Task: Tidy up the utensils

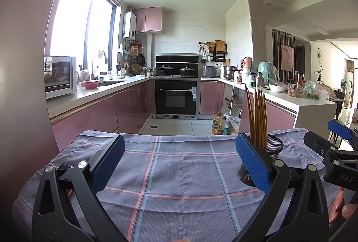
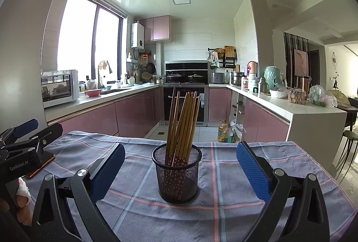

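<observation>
While both grippers hang over the cloth-covered table, neither one holds anything. Seen from the right wrist camera, the right gripper (image 2: 180, 166) has its blue-padded jaws spread wide, with the black mesh cup (image 2: 177, 175) standing upright on the checked tablecloth (image 2: 235, 208) in the gap between them, touching neither pad. A bundle of wooden chopsticks (image 2: 184, 125) stands in the cup, tips up and fanned slightly, the patterned ends down inside the mesh. At the left edge of that view the left gripper (image 2: 24, 130) shows from the side, with fingers of the person's hand (image 2: 22, 204) below it. From the left wrist camera, the left gripper (image 1: 180, 163) is likewise released, its jaws wide apart over bare cloth. The mesh cup (image 1: 271, 152) sits just behind its right pad, partly hidden by it, with the chopsticks (image 1: 257, 116) rising above. Part of the right gripper (image 1: 337, 130) appears at the far right edge. Behind the table lies a kitchen with pink cabinets (image 1: 132, 110) and a black oven (image 1: 175, 96).
</observation>
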{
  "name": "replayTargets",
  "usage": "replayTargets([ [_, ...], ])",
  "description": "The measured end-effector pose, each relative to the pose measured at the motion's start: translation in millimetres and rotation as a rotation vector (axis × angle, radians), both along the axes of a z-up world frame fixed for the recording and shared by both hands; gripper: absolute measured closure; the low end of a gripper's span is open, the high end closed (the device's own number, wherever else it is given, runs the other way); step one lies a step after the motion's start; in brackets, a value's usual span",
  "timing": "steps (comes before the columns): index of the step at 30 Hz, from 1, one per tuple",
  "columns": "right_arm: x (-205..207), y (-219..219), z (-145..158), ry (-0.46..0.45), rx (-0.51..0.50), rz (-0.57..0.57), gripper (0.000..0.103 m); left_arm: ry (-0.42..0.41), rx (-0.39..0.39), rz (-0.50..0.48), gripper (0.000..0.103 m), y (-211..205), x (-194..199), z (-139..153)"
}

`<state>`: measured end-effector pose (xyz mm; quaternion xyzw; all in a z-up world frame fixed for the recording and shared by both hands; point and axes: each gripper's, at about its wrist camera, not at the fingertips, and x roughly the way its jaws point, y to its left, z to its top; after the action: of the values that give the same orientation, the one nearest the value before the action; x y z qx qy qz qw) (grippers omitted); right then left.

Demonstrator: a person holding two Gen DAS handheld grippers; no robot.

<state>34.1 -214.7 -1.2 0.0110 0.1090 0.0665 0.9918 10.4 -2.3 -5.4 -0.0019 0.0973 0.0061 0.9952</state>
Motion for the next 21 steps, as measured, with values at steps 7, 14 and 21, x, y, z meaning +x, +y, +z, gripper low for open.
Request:
replayTargets([
  [7, -0.1, 0.4, -0.7, 0.0, 0.001, 0.001, 0.007, -0.002, 0.001, 0.0, 0.006, -0.1, -0.1, 0.1],
  [14, 0.1, 2.0, -2.0, 0.005, 0.005, 0.001, 0.007, -0.006, 0.002, 0.001, 0.006, 0.5, -2.0, 0.1],
  [21, 0.3, 1.0, -1.9, 0.006, 0.009, -0.001, 0.007, -0.008, 0.003, 0.001, 0.006, 1.1, -3.3, 0.7],
])
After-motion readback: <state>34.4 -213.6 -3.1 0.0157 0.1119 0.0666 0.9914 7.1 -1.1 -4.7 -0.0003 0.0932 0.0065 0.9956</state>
